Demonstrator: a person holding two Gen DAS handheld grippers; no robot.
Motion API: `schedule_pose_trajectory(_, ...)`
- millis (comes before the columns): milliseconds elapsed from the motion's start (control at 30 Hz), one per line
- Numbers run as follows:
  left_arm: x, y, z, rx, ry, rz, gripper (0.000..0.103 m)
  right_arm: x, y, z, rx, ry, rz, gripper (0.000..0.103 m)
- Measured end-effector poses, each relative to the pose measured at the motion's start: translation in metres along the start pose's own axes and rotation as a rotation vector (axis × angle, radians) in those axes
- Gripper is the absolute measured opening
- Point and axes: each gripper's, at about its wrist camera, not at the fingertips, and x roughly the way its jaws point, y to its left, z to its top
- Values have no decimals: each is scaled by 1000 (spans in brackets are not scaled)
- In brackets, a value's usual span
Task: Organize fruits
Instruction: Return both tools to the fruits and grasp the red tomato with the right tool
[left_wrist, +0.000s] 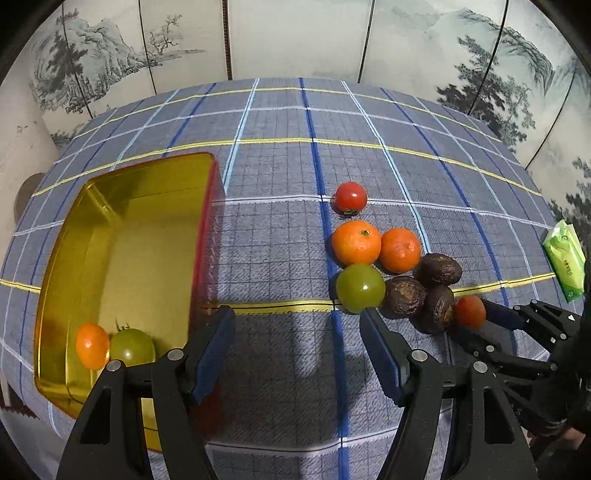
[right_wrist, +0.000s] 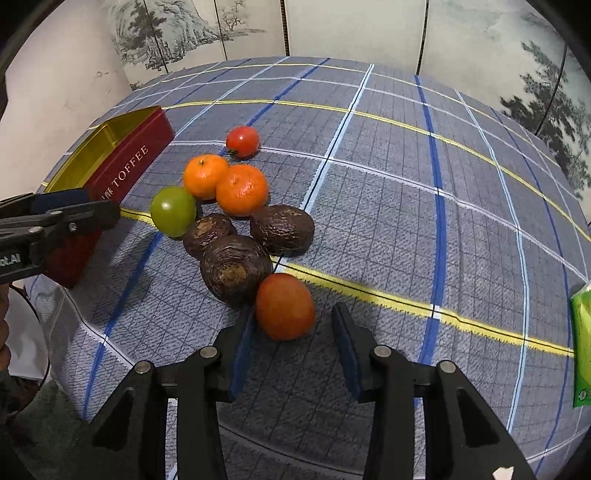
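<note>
A gold-lined red toffee tin (left_wrist: 122, 258) (right_wrist: 125, 162) on the left holds a mandarin (left_wrist: 92, 346) and a green tomato (left_wrist: 133, 347). On the cloth lie a red tomato (left_wrist: 351, 196) (right_wrist: 242, 141), two mandarins (left_wrist: 355, 242) (right_wrist: 242, 189), a green tomato (left_wrist: 360, 287) (right_wrist: 173, 210), three dark wrinkled fruits (left_wrist: 402, 297) (right_wrist: 236, 269) and an orange-red tomato (left_wrist: 470, 312) (right_wrist: 284, 305). My left gripper (left_wrist: 297, 325) is open and empty, between the tin and the fruit pile. My right gripper (right_wrist: 291, 325) is open, its fingers on either side of the orange-red tomato.
A green tissue pack (left_wrist: 565, 258) (right_wrist: 581, 343) lies at the table's right edge. A painted folding screen (left_wrist: 295, 37) stands behind the table. The checked cloth (right_wrist: 406, 184) stretches bare to the back and right.
</note>
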Motion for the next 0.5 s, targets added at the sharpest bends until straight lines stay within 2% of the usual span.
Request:
schedule_pose_trajectory(133,7,-5,1,9,7,-1,70,0,2,0,-13,-12,-7,28)
schedule_pose_trajectory(333,11,-12,2,30,7,-3,70,0,-2,0,0,-19,1,27)
schedule_pose_trajectory(500,17,-12,4,19,20,-6,70,-3,-20,1,43,-31,-31,27)
